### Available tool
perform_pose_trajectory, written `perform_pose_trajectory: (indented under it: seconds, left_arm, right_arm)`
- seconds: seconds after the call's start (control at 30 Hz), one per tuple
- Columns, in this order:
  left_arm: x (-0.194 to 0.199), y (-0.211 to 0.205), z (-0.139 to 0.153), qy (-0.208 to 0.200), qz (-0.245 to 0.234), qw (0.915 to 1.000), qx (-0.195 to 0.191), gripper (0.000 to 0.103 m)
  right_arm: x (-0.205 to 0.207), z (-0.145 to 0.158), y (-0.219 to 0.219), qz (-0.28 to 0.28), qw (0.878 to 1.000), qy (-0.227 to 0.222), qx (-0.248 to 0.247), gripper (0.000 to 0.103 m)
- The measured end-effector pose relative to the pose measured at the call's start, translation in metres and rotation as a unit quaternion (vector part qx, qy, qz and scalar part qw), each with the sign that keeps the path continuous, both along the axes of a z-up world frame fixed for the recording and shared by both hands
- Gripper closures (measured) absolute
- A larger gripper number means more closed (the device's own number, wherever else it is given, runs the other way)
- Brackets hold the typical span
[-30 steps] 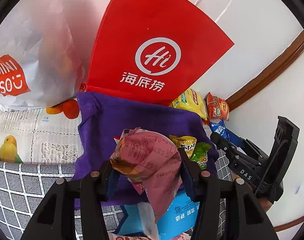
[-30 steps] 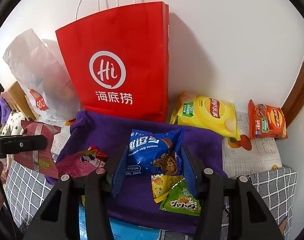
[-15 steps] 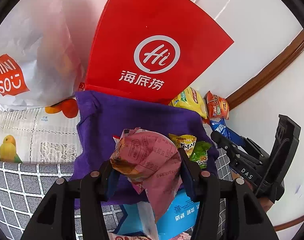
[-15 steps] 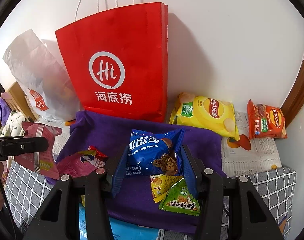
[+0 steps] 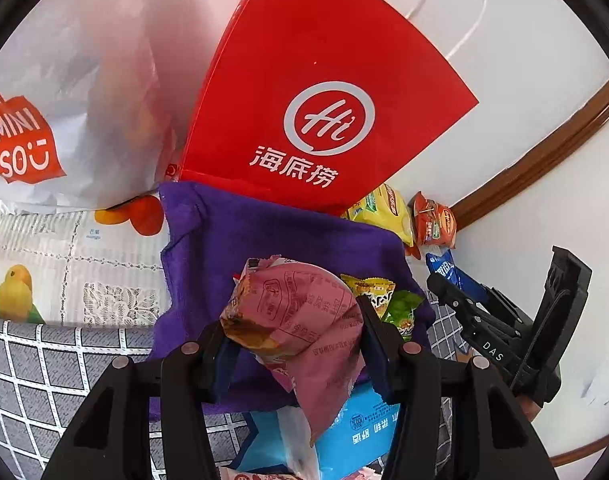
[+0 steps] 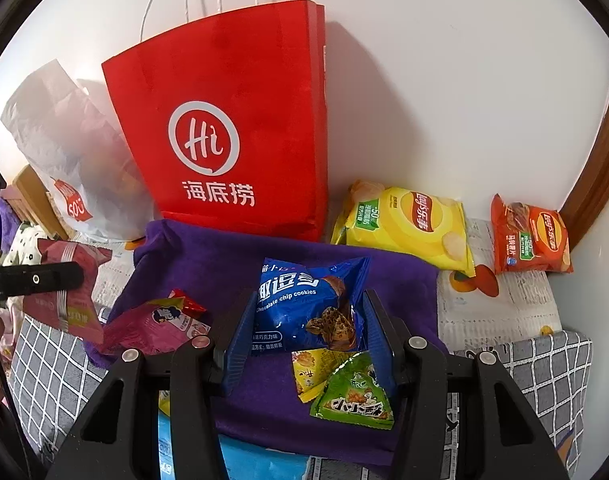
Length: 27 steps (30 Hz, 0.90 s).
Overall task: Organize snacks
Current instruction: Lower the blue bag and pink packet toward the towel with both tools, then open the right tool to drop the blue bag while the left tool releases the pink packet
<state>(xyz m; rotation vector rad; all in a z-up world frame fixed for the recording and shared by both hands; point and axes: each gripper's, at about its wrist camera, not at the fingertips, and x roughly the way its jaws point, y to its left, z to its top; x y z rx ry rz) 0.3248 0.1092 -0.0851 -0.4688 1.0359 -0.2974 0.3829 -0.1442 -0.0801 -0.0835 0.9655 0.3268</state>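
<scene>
The red paper bag stands upper centre against the wall and the white plastic bag slumps at its left; I can't make out what either holds. My left tongs clamp a pink snack packet at lower centre, its tail hiding the purple cloth behind. My right tongs grip the blue cookie packet above that cloth, with a green packet just below.

A home setting is suggested: a fruit-printed tablecloth and checked grey cover are spread beneath shopping bags set against a white wall with wooden trim.
</scene>
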Motion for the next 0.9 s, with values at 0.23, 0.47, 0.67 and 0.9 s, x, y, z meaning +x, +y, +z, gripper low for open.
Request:
perform_pose_trajectory:
  seconds: [0.23, 0.47, 0.67, 0.9]
  left_arm:
    - [0.006, -0.006, -0.012, 0.012, 0.005, 0.9999, -0.011, 0.052]
    - [0.015, -0.021, -0.033, 0.031, 0.011, 0.9982, -0.049, 0.052]
    - [0.017, -0.031, -0.035, 0.042, 0.004, 0.9989, -0.022, 0.052]
    - [0.018, -0.037, -0.031, 0.042, -0.011, 0.9991, 0.007, 0.041]
  right_arm:
    - [0.006, -0.011, 0.000, 0.001, 1.000, 0.021, -0.007, 0.051]
    - [0.014, -0.029, -0.004, -0.018, 0.999, 0.045, -0.009, 0.050]
    - [0.017, -0.044, 0.001, -0.017, 0.998, 0.059, -0.022, 0.048]
    - [0.016, -0.041, 0.003, -0.014, 0.998, 0.064, -0.024, 0.043]
